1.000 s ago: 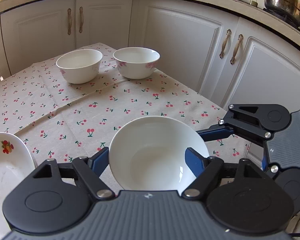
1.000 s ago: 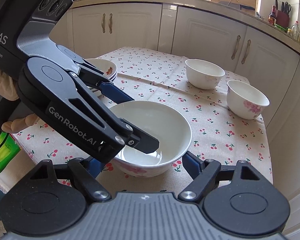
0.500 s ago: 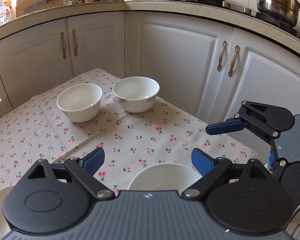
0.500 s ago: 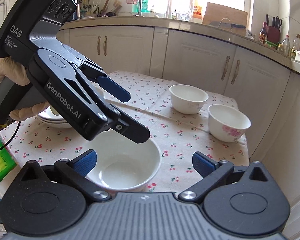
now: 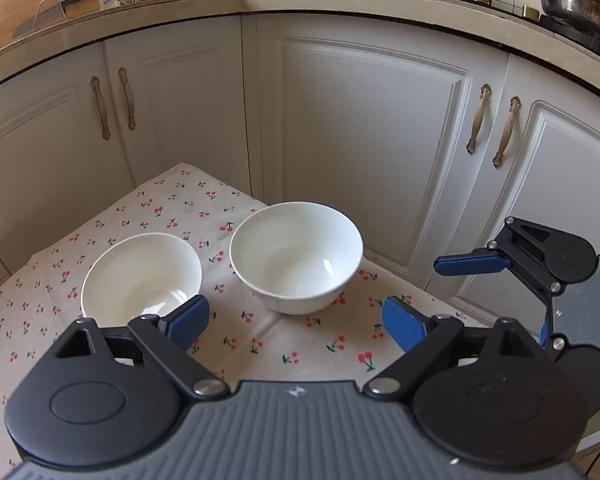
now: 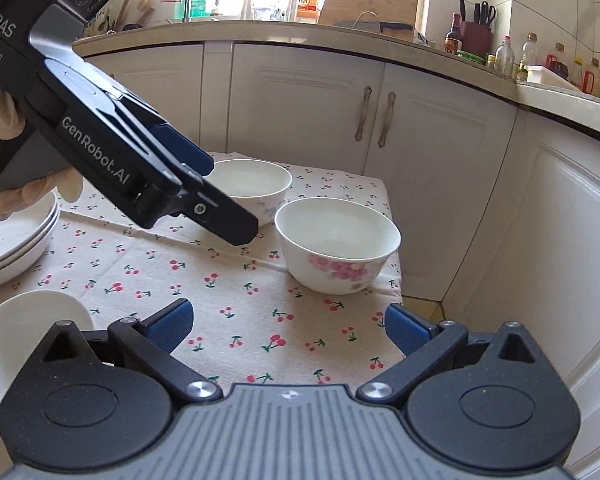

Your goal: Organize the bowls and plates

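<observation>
Two white bowls stand side by side at the far end of the cherry-print tablecloth: the right bowl, with pink flowers, and the left bowl. My left gripper is open and empty, above the cloth just short of them. My right gripper is open and empty, nearer the table's front. A third white bowl sits at the lower left of the right wrist view. A stack of plates lies at the left edge.
White cabinet doors close in behind and right of the table. The table's right edge drops to the floor beside the flowered bowl. The left gripper's body crosses the right wrist view above the cloth.
Both grippers have let go of the near bowl, risen and moved forward toward the two far bowls. The near bowl now sits behind them at the lower left.
</observation>
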